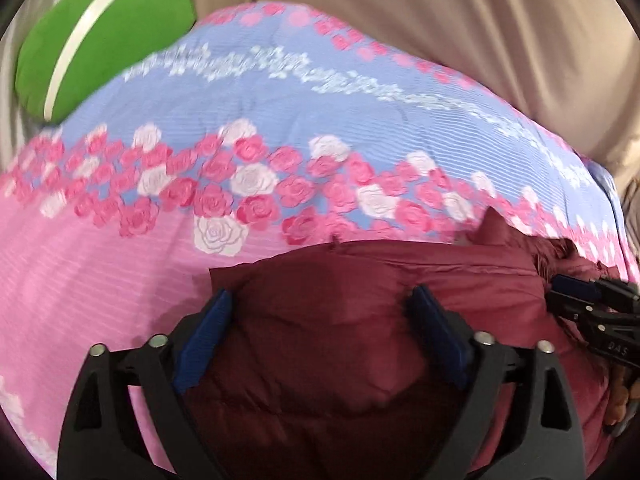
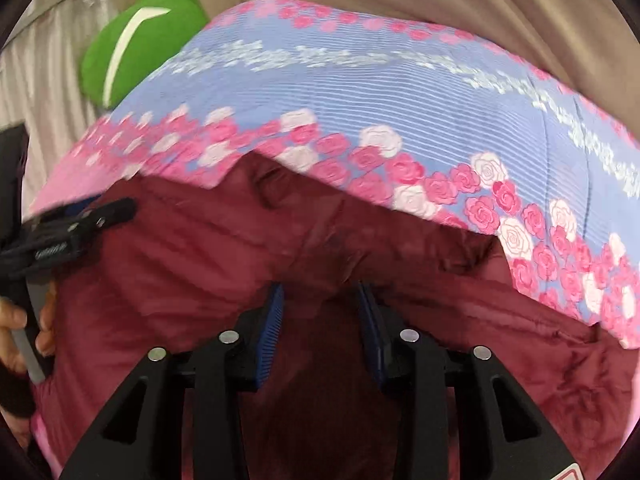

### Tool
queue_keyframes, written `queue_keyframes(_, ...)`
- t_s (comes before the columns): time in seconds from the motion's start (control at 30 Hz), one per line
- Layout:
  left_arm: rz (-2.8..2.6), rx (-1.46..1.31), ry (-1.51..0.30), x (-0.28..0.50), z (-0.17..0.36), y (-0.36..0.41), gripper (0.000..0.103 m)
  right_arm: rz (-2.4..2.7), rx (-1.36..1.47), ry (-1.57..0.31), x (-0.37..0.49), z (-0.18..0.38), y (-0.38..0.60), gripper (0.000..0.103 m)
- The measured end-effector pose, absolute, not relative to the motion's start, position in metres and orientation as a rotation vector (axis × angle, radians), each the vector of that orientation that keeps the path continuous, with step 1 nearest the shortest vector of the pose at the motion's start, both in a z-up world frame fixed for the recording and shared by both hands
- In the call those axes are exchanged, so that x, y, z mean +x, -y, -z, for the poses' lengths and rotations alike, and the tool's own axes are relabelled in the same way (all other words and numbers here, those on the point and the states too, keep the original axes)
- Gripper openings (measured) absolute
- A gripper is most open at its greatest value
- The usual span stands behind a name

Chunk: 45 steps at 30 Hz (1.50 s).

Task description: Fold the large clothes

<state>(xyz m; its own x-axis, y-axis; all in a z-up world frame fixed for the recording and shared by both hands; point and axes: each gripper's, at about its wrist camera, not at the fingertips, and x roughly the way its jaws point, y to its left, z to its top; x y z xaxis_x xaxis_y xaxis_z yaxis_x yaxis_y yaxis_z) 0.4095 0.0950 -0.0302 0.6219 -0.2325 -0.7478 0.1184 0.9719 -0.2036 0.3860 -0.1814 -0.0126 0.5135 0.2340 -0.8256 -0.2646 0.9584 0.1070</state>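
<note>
A dark red padded jacket [image 1: 340, 344] lies on a bed covered by a sheet [image 1: 248, 92] printed with pink and white roses on blue and pink bands. The left tongs [image 1: 322, 304] hang above the jacket with the jaws spread wide, the blue pads [image 1: 218, 312] well apart and pressing on nothing. The right tongs [image 2: 320, 300] stand about a third open, with a raised fold of the jacket [image 2: 240, 240] between the pads; whether they pinch it cannot be told. A green cushion [image 1: 100, 40] with a white stripe sits at the far left edge of the bed, against beige curtains [image 1: 460, 12].
</note>
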Motion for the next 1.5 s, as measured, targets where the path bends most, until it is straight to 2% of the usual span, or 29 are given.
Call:
queue_keyframes(0.13, 0.193, -0.142, -0.882, 0.412, 0.033, -0.094, 0.094, -0.300, 0.067, -0.961, 0.391, 0.025, 0.193, 0.033)
queue_keyframes(0.27, 0.166, -0.102, -0.867, 0.406, 0.026, -0.091, 0.092, -0.214, 0.059, -0.911, 0.372, 0.005, 0.200, 0.033)
queue_keyframes(0.4, 0.200, -0.112, -0.754, 0.359, -0.015, -0.101, 0.092, -0.110, 0.084, -0.783, 0.317, -0.038, 0.248, 0.041)
queue_keyframes(0.5, 0.288, -0.093, -0.741, 0.322, -0.035, -0.092, 0.094, 0.024, 0.093, -0.784, 0.280, -0.037, 0.298, 0.044)
queue_keyframes(0.63, 0.310, 0.035, -0.815, 0.311, -0.003, -0.060, 0.095, 0.149, 0.210, -0.870, 0.253, 0.010, 0.369, 0.043)
queue_keyframes(0.7, 0.296, 0.060, -0.824, 0.311, 0.017, -0.056, 0.096, 0.164, 0.314, -0.853, 0.235, 0.011, 0.387, 0.042)
queue_keyframes(0.83, 0.278, 0.043, -0.810, 0.309, 0.020, -0.059, 0.097, 0.190, 0.268, -0.763, 0.199, -0.012, 0.376, 0.046)
queue_keyframes(0.93, 0.255, 0.033, -0.803, 0.307, 0.025, -0.060, 0.098, 0.204, 0.193, -0.810, 0.201, 0.005, 0.372, 0.049)
queue_keyframes(1.0, 0.245, 0.042, -0.797, 0.307, 0.025, -0.059, 0.098, 0.204, 0.257, -0.850, 0.203, 0.018, 0.382, 0.050)
queue_keyframes(1.17, 0.213, 0.039, -0.788, 0.299, 0.025, -0.059, 0.098, 0.175, 0.356, -0.786, 0.169, -0.005, 0.375, 0.051)
queue_keyframes(1.37, 0.190, 0.054, -0.777, 0.295, 0.024, -0.057, 0.098, 0.204, 0.248, -0.823, 0.164, 0.029, 0.355, 0.057)
queue_keyframes(1.5, 0.165, 0.048, -0.774, 0.292, 0.023, -0.059, 0.098, 0.207, 0.237, -0.776, 0.148, 0.003, 0.339, 0.057)
